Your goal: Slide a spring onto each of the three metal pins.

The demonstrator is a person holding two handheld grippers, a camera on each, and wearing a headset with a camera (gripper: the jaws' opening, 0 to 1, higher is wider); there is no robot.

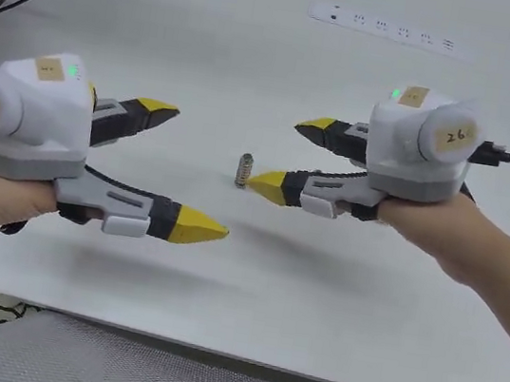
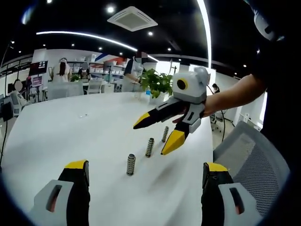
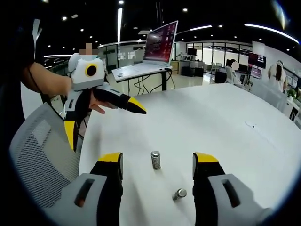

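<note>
Holding my left gripper point(image 1: 200, 171) and right gripper point(image 1: 274, 154) above the white counter point(image 1: 317, 287), jaws of both apart, three springs point(image 2: 149, 147) standing upright in a row between them

I see a wide white table point(image 1: 336, 290) in an open office. A white power strip point(image 1: 390, 29) lies at the table's far edge. A grey mesh chair point(image 1: 207, 381) stands at its near edge, a green plant point(image 2: 157, 82) beyond one end. Above the table run long ceiling lights point(image 2: 204, 28) and, I think, an air vent point(image 2: 132, 19).
</note>
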